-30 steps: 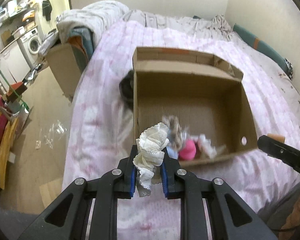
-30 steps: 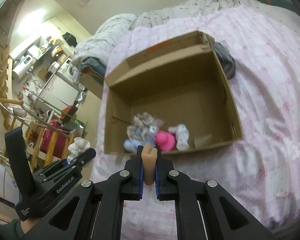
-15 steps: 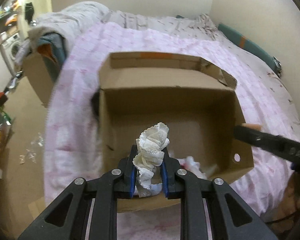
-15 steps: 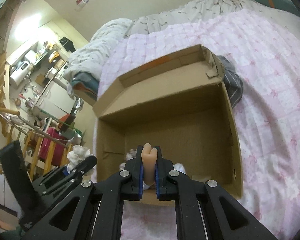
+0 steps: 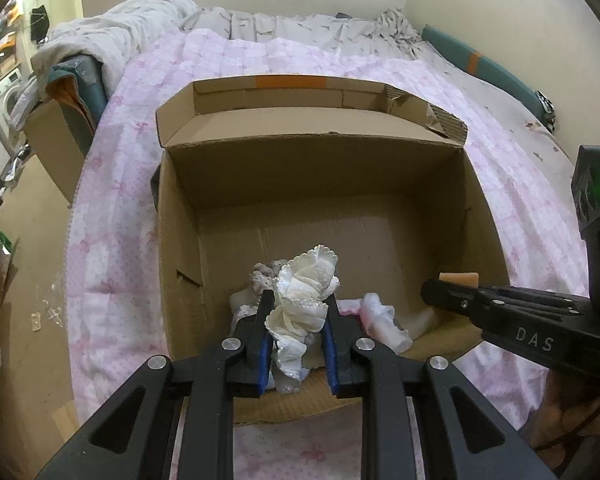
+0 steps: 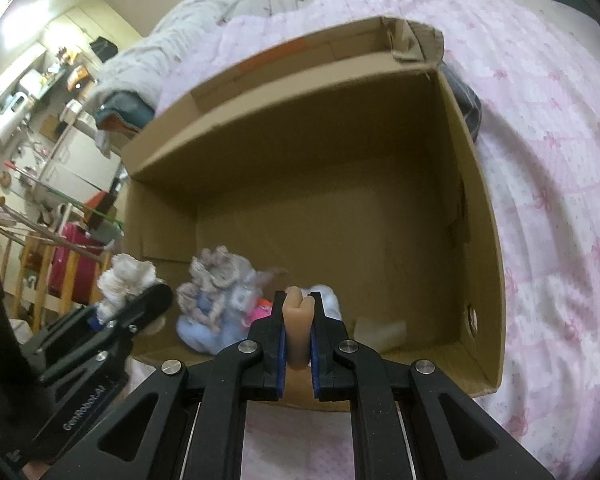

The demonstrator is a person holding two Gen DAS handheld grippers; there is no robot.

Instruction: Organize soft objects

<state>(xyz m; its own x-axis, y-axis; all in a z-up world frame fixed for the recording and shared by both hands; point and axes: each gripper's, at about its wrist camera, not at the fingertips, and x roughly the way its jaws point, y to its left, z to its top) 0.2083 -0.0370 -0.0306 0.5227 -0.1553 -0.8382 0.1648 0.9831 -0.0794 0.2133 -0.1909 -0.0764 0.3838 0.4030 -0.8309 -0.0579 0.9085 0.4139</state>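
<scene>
Over the open box [image 5: 380, 184] on the pink quilt [image 5: 112, 264], the left gripper [image 5: 296, 300] pinches a white lace cloth [image 5: 306, 292] and the right gripper [image 6: 298, 300] clamps a tan piece [image 6: 298, 320], both above the soft pile [image 6: 216, 300] in the near corner

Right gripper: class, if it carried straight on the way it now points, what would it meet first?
Probably the brown cardboard box: the right gripper, shut on a beige rubbery piece, aims at bare floor by the pale fabric heap. Depth is unclear.
</scene>
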